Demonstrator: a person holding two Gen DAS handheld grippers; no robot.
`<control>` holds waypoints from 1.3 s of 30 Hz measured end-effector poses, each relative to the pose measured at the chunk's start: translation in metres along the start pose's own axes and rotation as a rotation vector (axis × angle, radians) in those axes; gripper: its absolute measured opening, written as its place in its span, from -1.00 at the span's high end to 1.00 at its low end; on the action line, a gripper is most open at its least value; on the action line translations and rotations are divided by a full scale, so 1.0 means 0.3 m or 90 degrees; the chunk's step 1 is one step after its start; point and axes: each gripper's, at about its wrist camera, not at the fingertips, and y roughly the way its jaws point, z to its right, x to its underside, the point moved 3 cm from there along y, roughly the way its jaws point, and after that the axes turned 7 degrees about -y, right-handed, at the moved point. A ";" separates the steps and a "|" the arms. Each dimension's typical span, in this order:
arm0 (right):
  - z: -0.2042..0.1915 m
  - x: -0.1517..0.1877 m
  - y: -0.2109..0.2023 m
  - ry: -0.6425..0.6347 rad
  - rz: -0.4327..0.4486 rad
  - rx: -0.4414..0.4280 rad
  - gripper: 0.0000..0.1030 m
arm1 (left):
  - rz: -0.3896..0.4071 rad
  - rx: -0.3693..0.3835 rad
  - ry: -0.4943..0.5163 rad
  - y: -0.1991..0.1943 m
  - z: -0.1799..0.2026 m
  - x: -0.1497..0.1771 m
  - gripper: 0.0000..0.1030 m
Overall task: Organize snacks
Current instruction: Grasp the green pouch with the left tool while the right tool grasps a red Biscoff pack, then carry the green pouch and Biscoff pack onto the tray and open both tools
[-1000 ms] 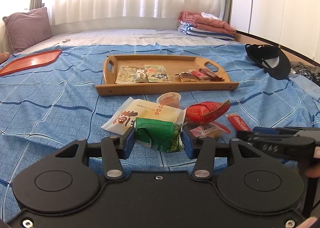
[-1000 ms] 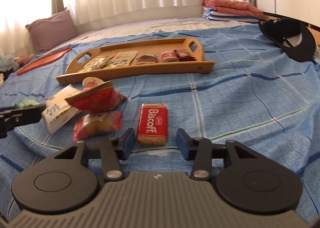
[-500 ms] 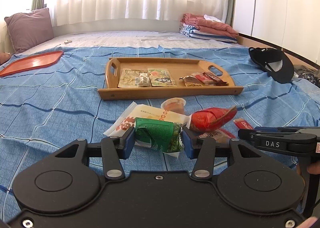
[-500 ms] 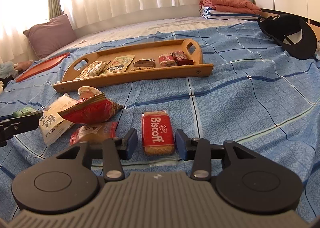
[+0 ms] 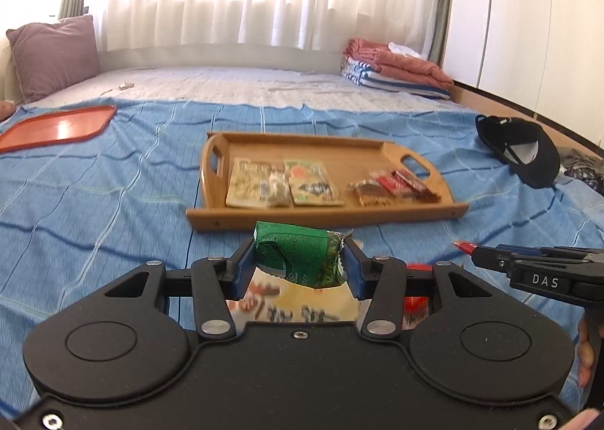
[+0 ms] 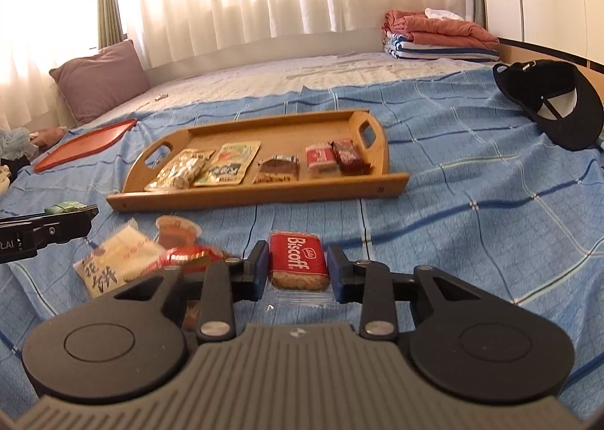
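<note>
My left gripper (image 5: 299, 260) is shut on a crumpled green snack packet (image 5: 294, 247) and holds it above the blue bedspread, just short of the wooden tray (image 5: 328, 220). Several flat packets and small bars lie in that tray. In the right wrist view a red Biscoff packet (image 6: 298, 258) sits between the pads of my right gripper (image 6: 297, 264). Its jaws are closing, both pads touch the packet's sides, and the packet is raised off the bed. The right gripper (image 5: 476, 252) also shows at the right of the left wrist view, with the packet's red tip sticking out.
A white packet (image 6: 113, 264), a jelly cup (image 6: 175, 232) and a red bag (image 6: 181, 260) lie loose in front of the tray (image 6: 256, 196). An orange tray (image 5: 56, 126) sits far left, a black cap (image 5: 528, 154) right, folded clothes (image 5: 396, 68) at the back.
The left gripper lifted the green packet and carried it toward the wooden tray. The right gripper's jaws narrowed onto the Biscoff packet and raised it off the bedspread.
</note>
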 end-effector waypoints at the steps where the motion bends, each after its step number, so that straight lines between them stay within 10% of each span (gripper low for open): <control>1: 0.003 -0.014 0.001 -0.001 0.003 0.000 0.25 | 0.002 0.002 0.000 0.006 0.000 -0.015 0.10; 23: 0.078 -0.366 0.258 0.031 -0.018 -0.013 0.27 | -0.052 -0.015 -0.076 0.468 -0.074 -0.402 0.10; 39: 0.068 -0.430 0.651 0.072 -0.114 -0.027 0.26 | -0.118 -0.045 -0.075 0.864 -0.099 -0.424 0.10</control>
